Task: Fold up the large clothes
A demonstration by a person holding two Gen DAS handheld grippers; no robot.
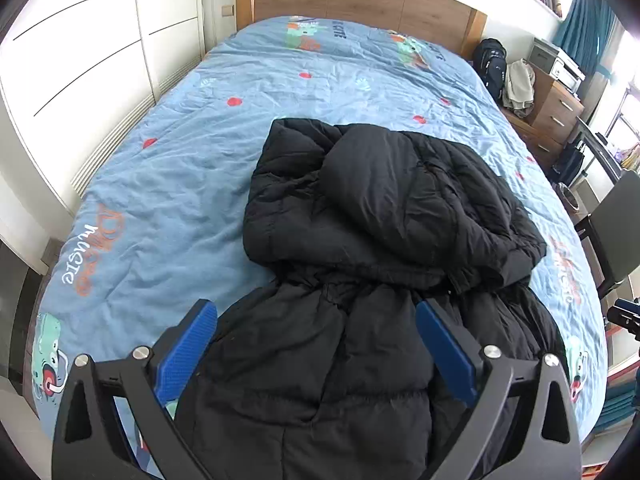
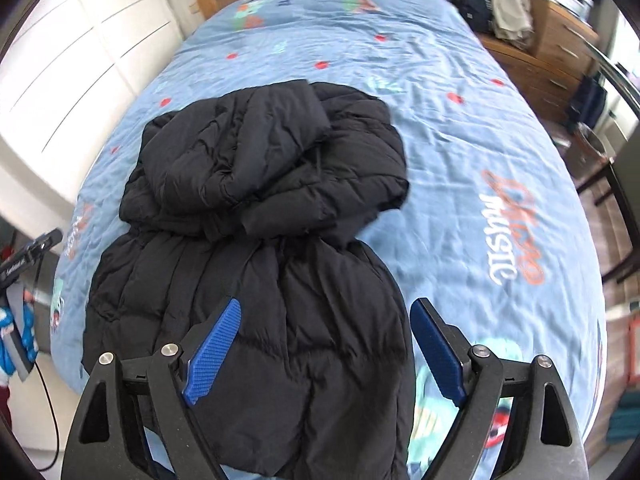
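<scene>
A black coat (image 1: 360, 280) lies lengthwise on the bed (image 1: 168, 184), its far half bunched back over itself. Both the left tool (image 1: 316, 344) and the right tool (image 2: 324, 344) hang open above its near end, empty. The fold looks half done; next, probably grip the near hem and carry it forward. Bare quilt surrounds the coat.

Left gripper (image 1: 316, 344) wide open, blue pads (image 1: 186, 350) at about 8 and 4 o'clock, holding nothing, right gripper (image 2: 326, 346) wide open too, blue pads (image 2: 214, 352) at about 7 and 5 o'clock, both pointing forward toward 12 o'clock
</scene>
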